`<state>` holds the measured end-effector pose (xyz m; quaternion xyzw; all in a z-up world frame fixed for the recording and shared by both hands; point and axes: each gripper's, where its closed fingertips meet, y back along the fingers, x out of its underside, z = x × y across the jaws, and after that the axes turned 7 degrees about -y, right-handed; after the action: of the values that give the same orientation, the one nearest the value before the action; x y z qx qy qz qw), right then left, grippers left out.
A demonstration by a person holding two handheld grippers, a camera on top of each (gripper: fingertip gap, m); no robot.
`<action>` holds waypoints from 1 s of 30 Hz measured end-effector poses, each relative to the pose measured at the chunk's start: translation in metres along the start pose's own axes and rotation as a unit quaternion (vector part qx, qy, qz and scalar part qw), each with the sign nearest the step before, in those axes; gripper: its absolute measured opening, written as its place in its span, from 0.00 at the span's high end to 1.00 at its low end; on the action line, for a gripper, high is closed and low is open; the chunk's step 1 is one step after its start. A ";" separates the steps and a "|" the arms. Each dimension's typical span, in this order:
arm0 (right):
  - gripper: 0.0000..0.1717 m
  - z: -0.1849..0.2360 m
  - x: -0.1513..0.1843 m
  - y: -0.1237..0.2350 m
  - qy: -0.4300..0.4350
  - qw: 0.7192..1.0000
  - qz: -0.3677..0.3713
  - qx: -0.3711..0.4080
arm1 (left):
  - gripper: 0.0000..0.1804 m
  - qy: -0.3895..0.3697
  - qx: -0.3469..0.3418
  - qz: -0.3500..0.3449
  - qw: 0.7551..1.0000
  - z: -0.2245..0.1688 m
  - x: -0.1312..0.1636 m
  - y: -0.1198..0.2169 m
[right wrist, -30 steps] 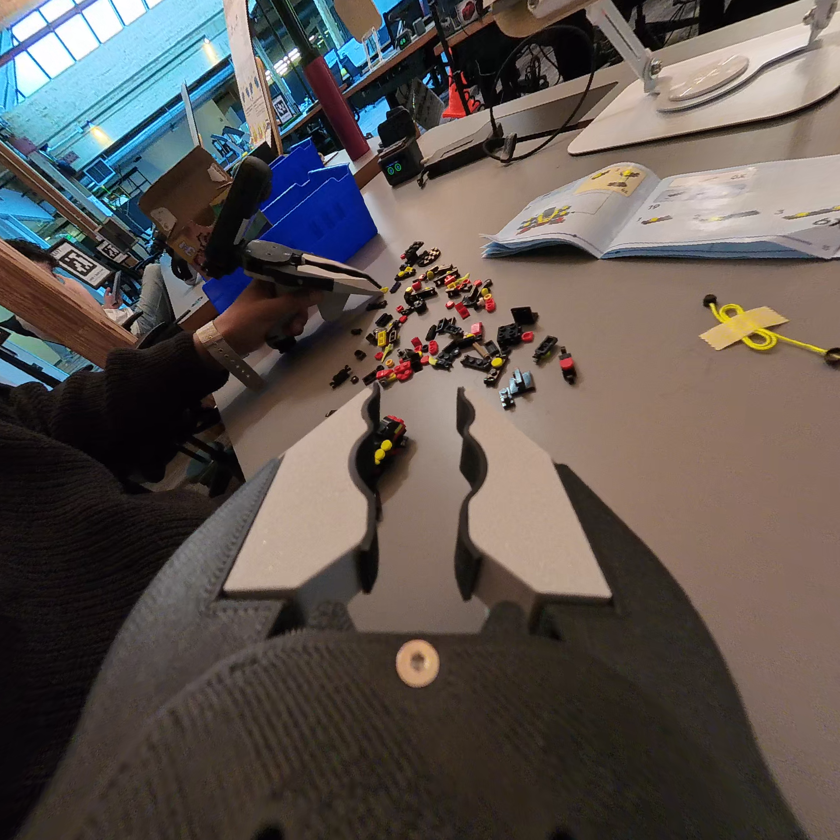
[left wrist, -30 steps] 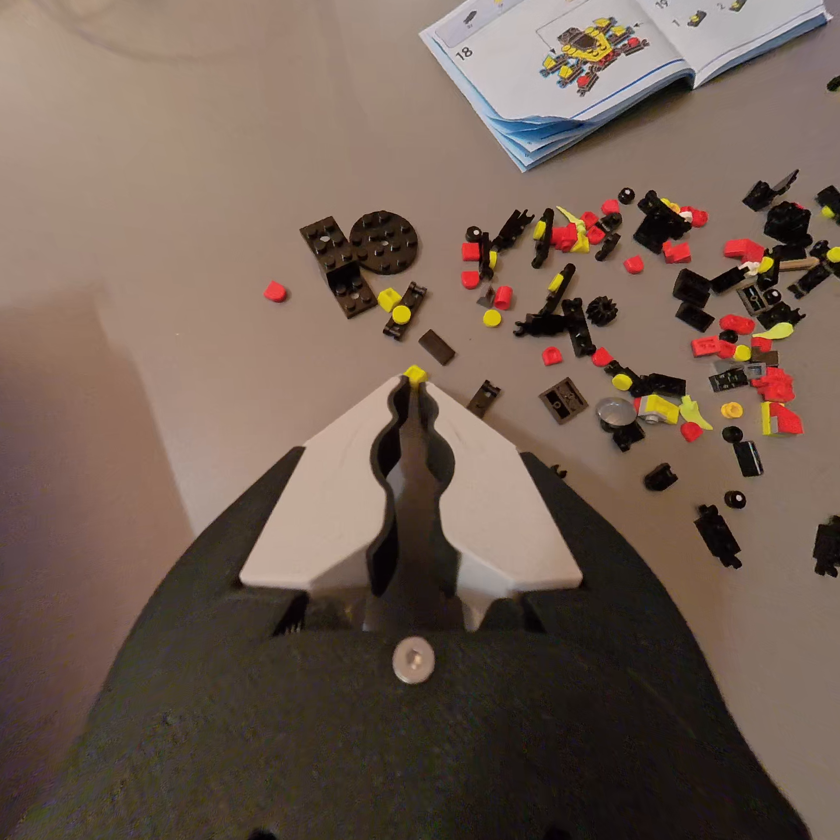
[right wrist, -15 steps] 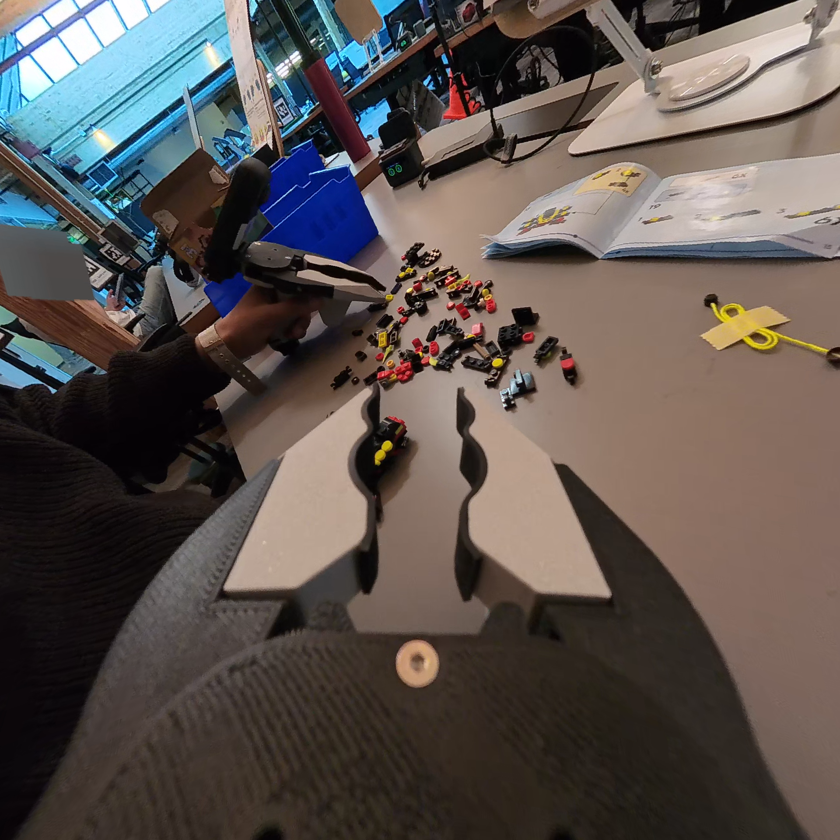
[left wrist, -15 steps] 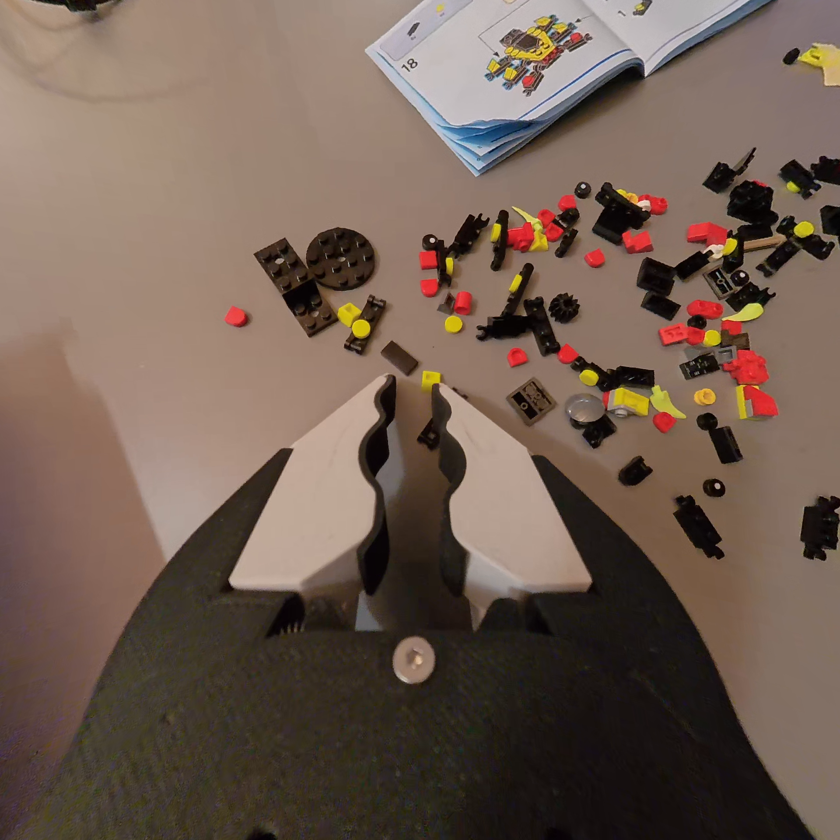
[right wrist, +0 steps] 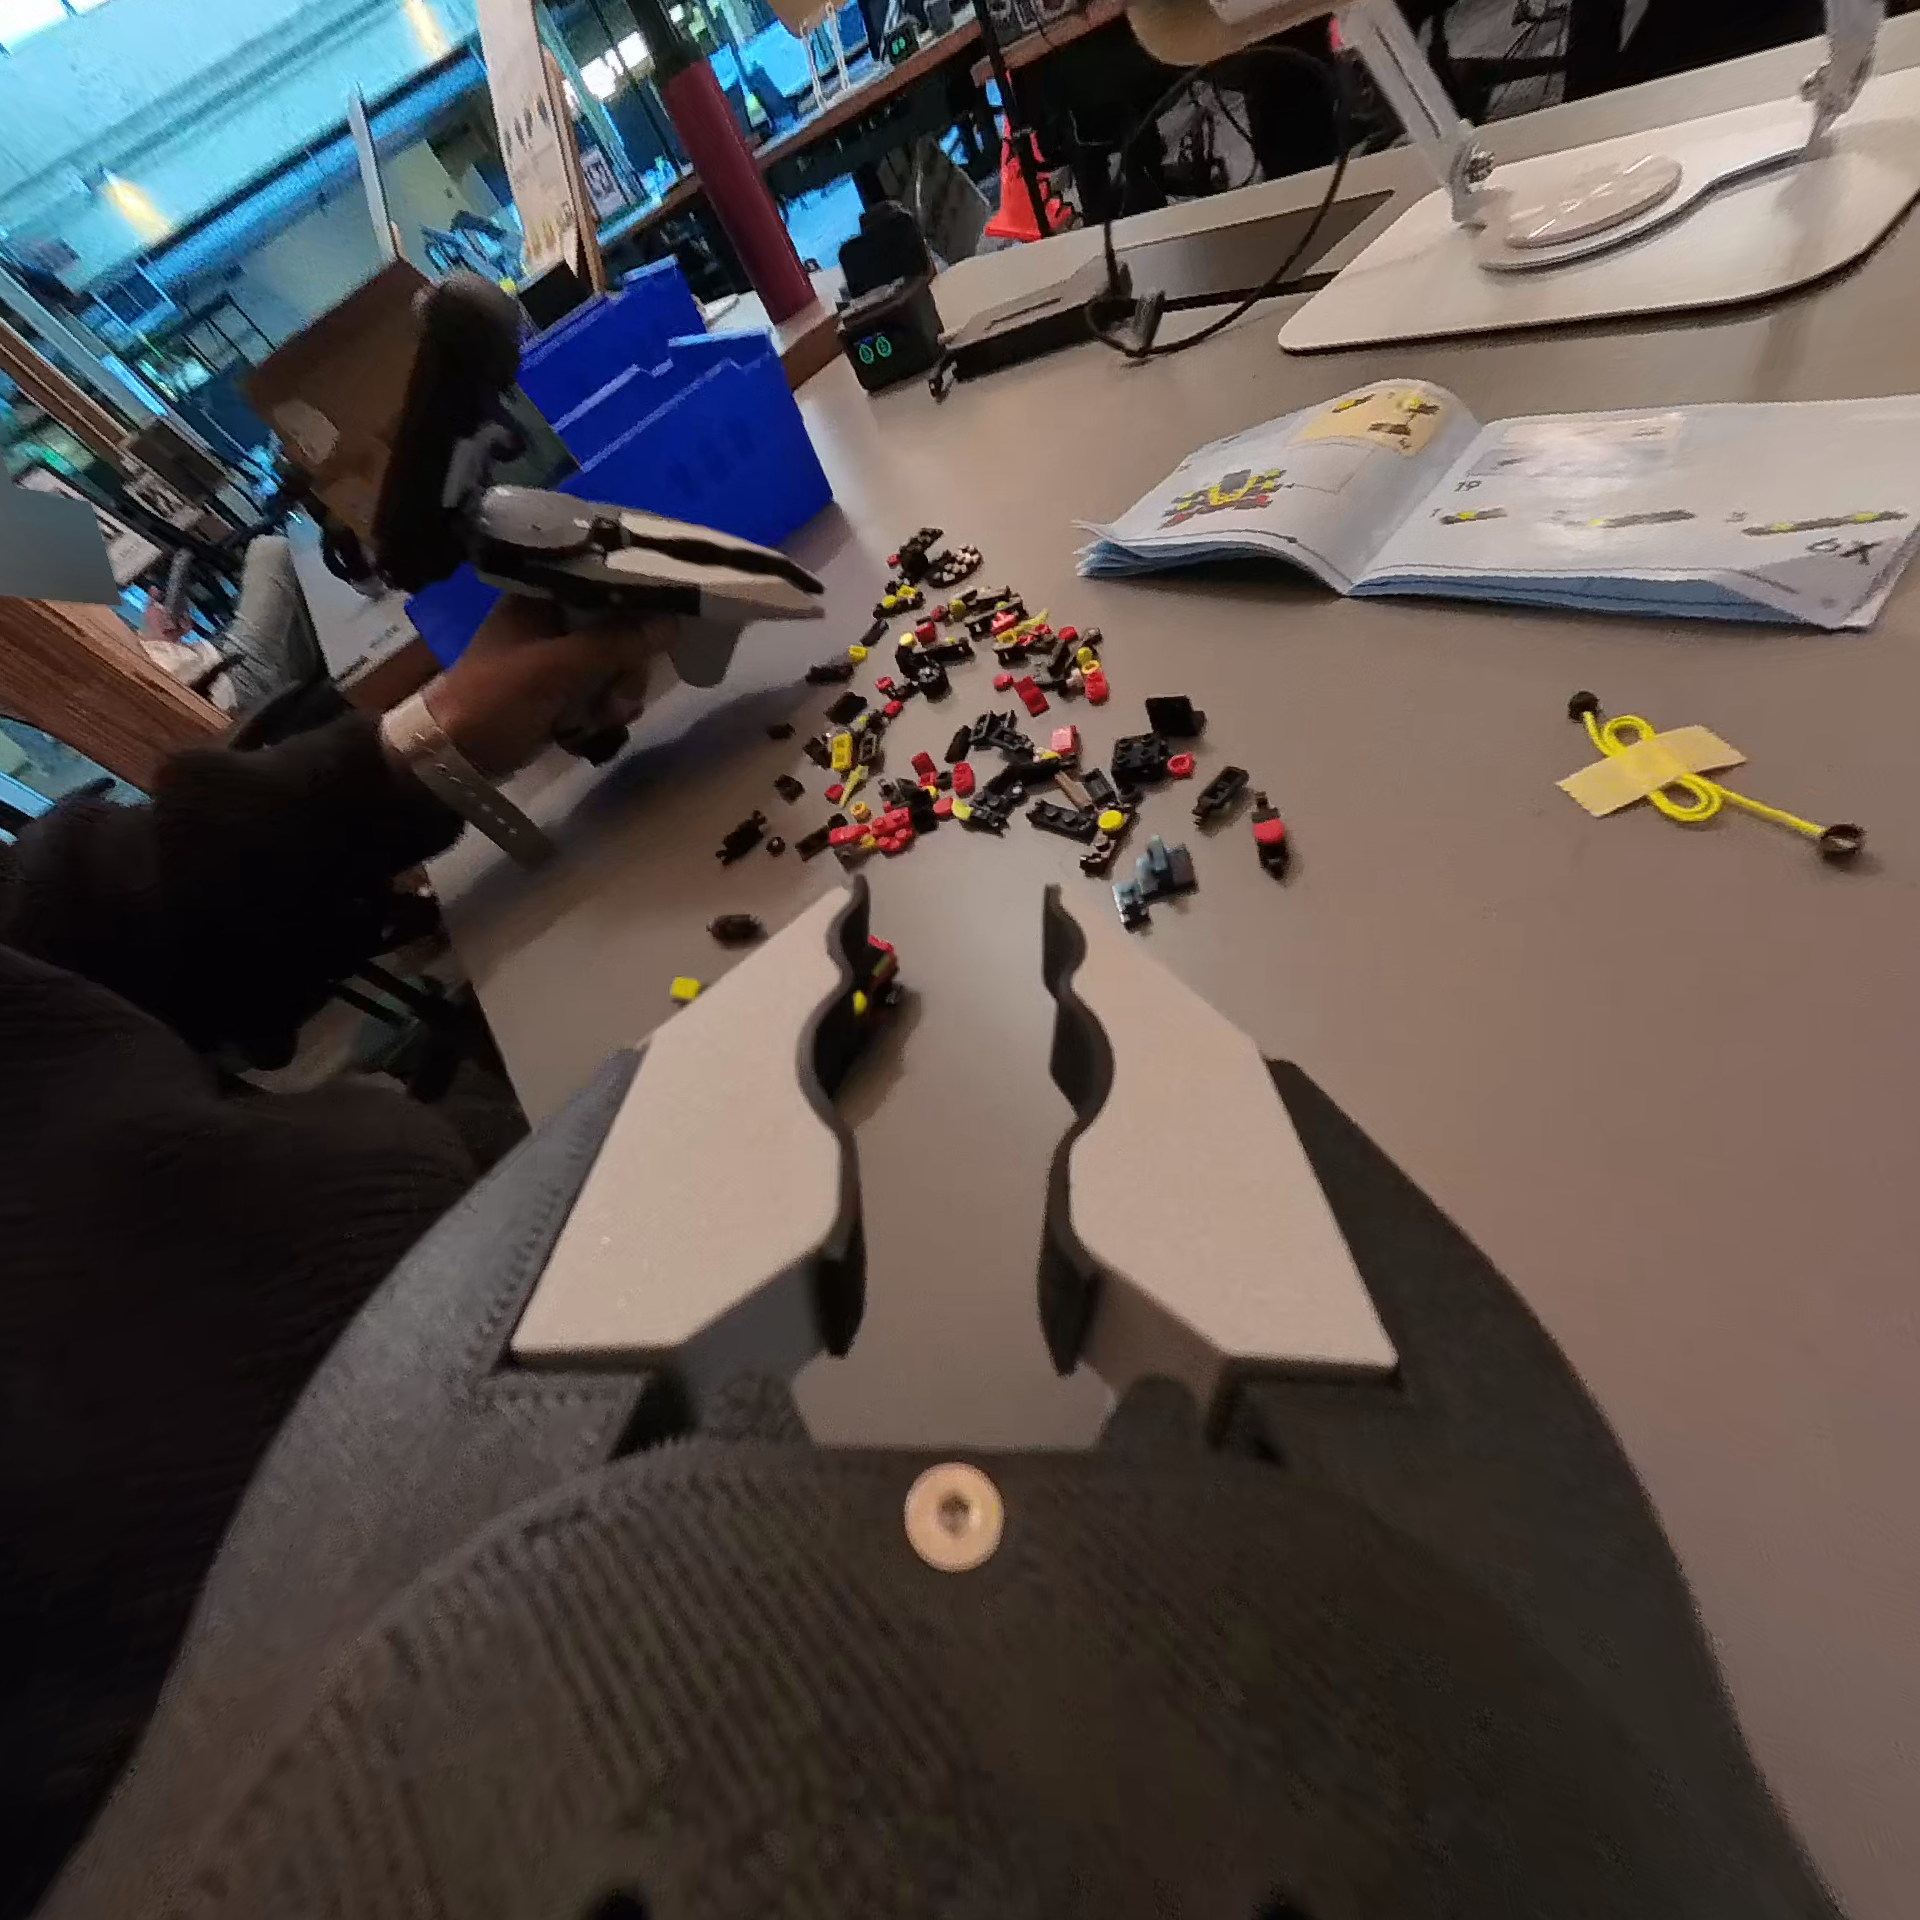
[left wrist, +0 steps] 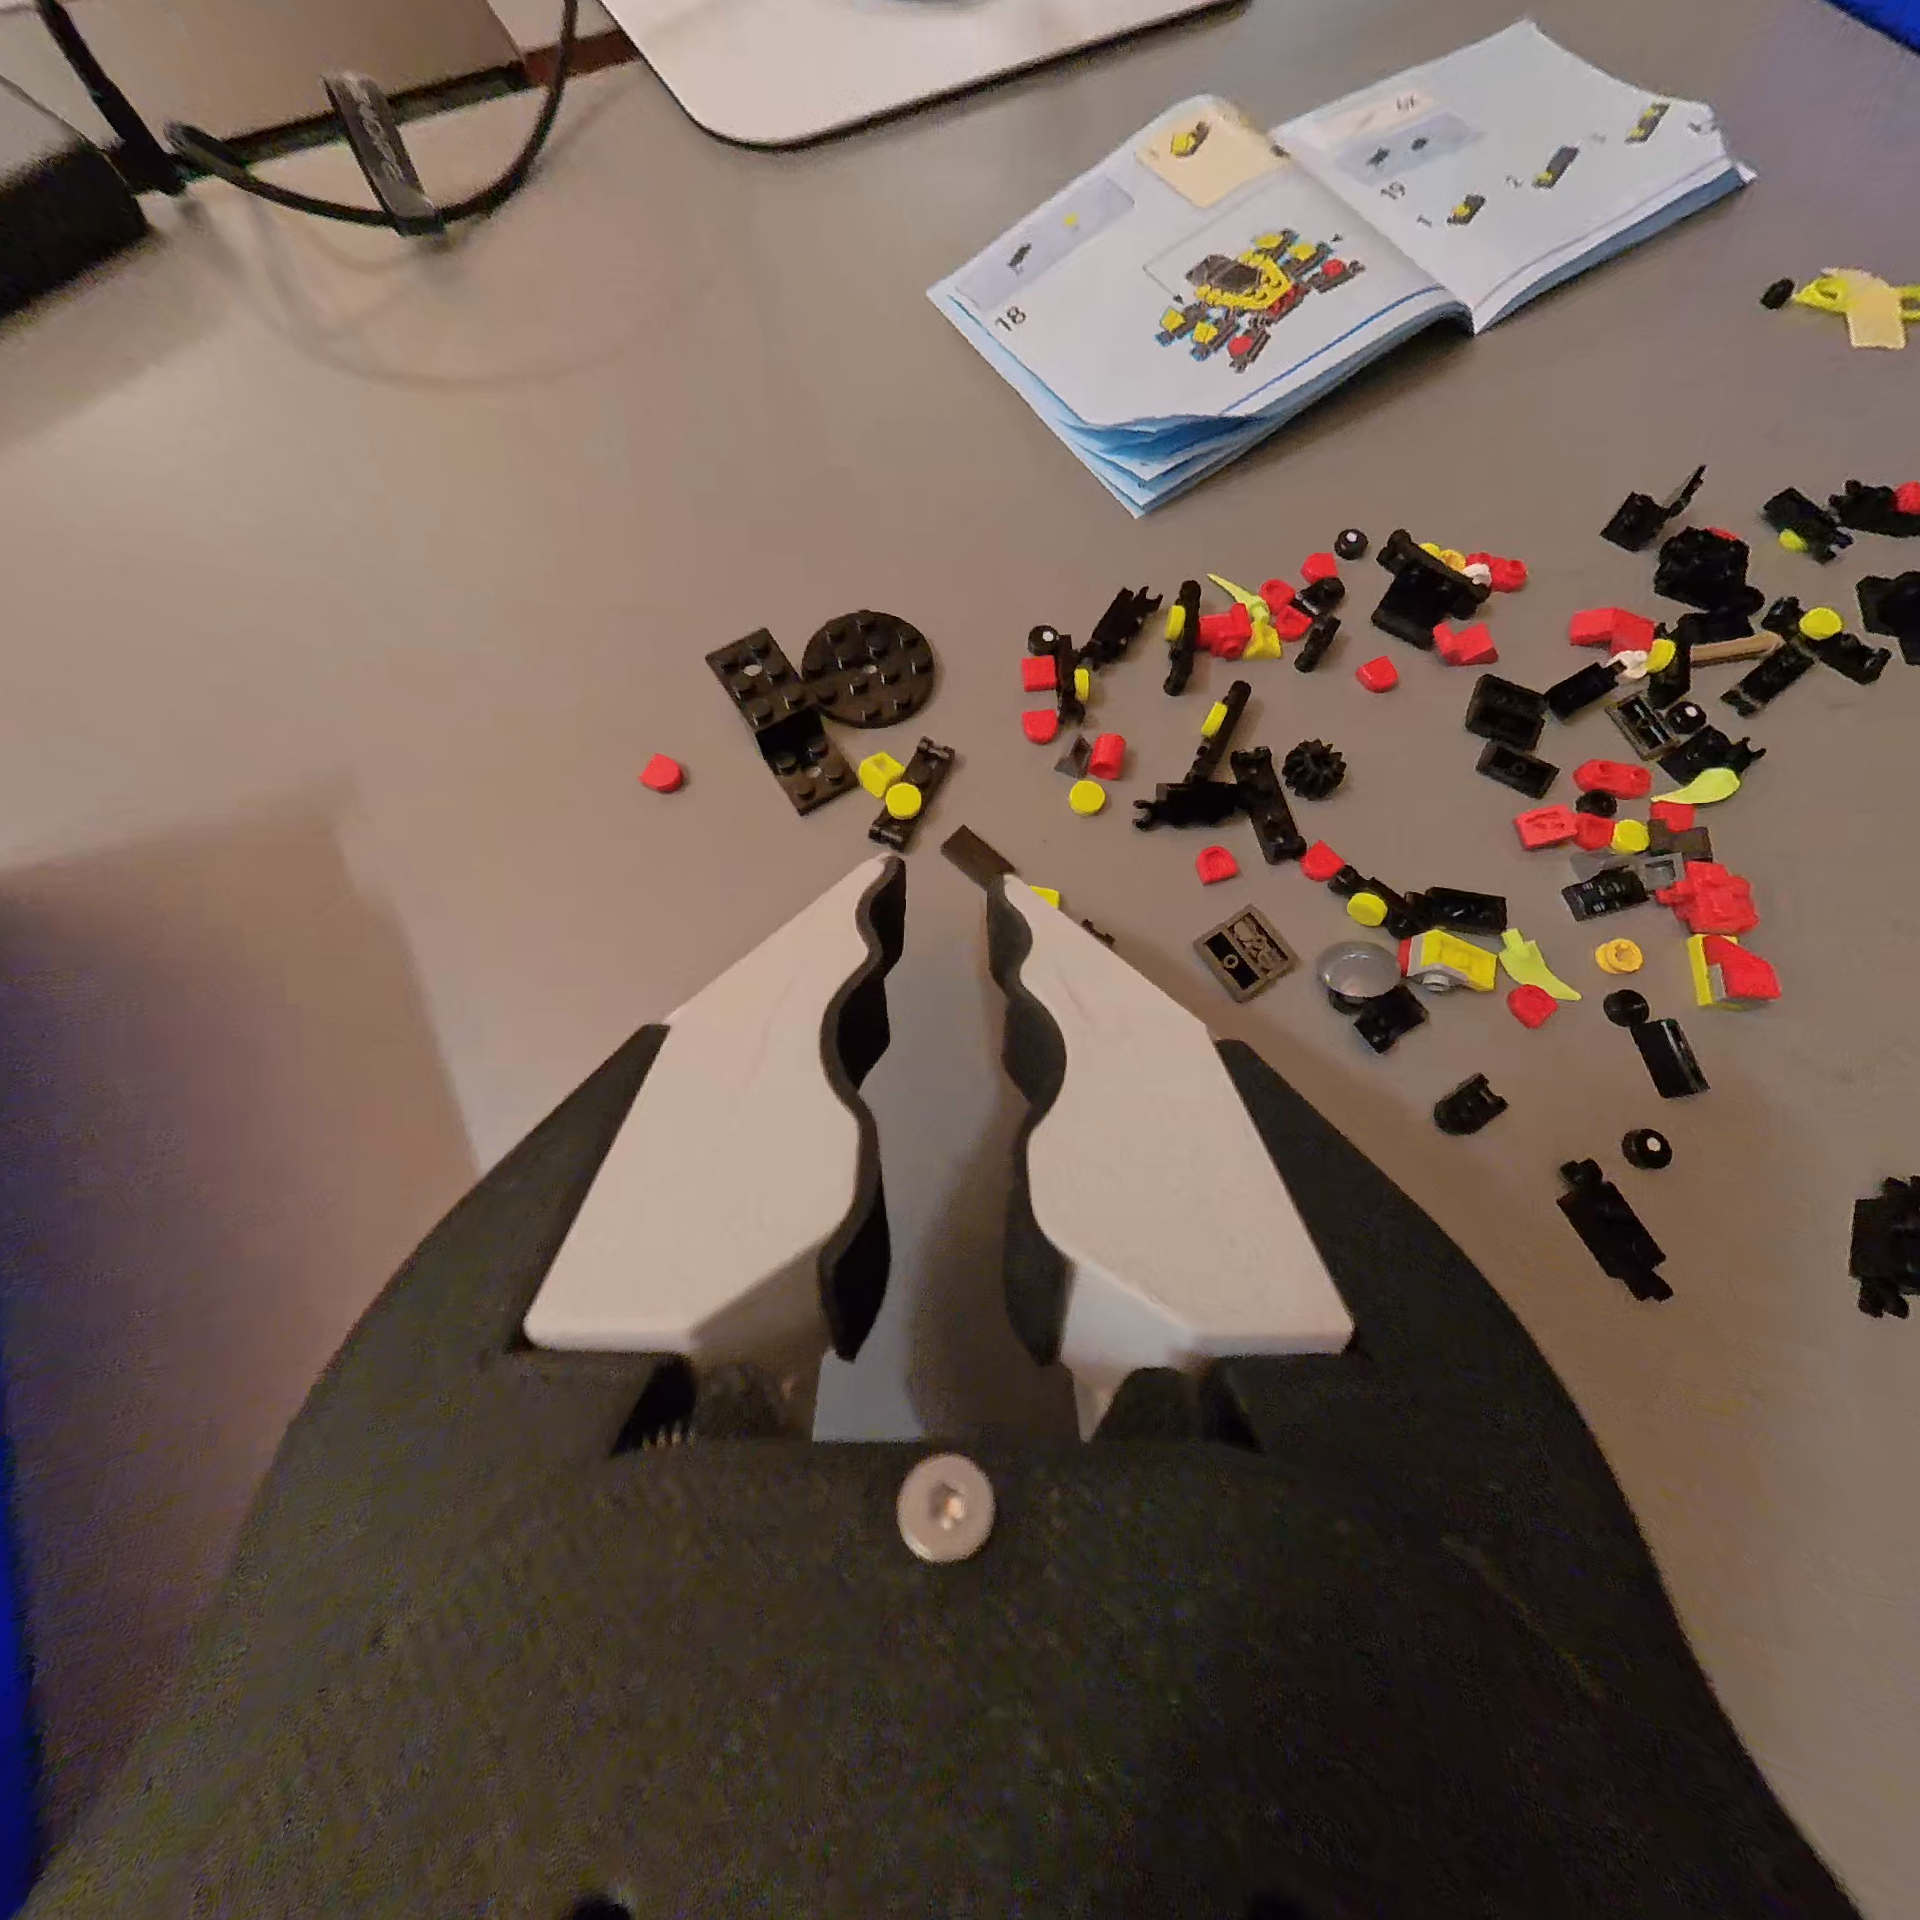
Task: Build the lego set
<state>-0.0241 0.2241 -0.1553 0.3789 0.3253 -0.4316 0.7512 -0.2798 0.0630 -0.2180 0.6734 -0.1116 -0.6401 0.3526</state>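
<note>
My left hand-held gripper [left wrist: 943,883]: wavy grey fingers slightly apart, nothing between, above matte grey worktop [left wrist: 520,540]; flat dark tile [left wrist: 971,854] nearest. My right hand-held gripper [right wrist: 951,904]: apart; small studded black-red-yellow build [right wrist: 873,982] beside left finger, contact unclear.

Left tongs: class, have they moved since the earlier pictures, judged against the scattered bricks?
Yes. In the right wrist view the left tongs have lifted and drawn back from the bricks; their tips, earlier pinching a small yellow brick, are now apart.

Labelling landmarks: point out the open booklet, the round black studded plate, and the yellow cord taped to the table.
open booklet [left wrist: 1226,301], left wrist view, left page.
round black studded plate [left wrist: 868,667], left wrist view, centre.
yellow cord [right wrist: 1662,774], right wrist view, looped part.
</note>
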 end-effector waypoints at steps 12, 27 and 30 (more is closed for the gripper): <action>1.00 -0.005 -0.004 0.004 0.186 0.973 0.026 0.130 | 1.00 -0.025 -0.046 -0.041 0.998 0.010 -0.011 0.013; 1.00 -0.019 -0.022 0.013 0.293 0.931 -0.019 0.218 | 1.00 -0.019 -0.068 -0.060 0.996 0.017 -0.010 0.014; 1.00 -0.021 -0.021 0.014 0.281 0.935 -0.020 0.217 | 1.00 -0.018 -0.077 -0.057 0.995 0.020 -0.008 0.012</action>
<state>-0.0243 0.2553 -0.1444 0.6323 0.4288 -0.3822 0.5198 -0.2963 0.0523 -0.2025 0.6377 -0.0301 -0.6781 0.3642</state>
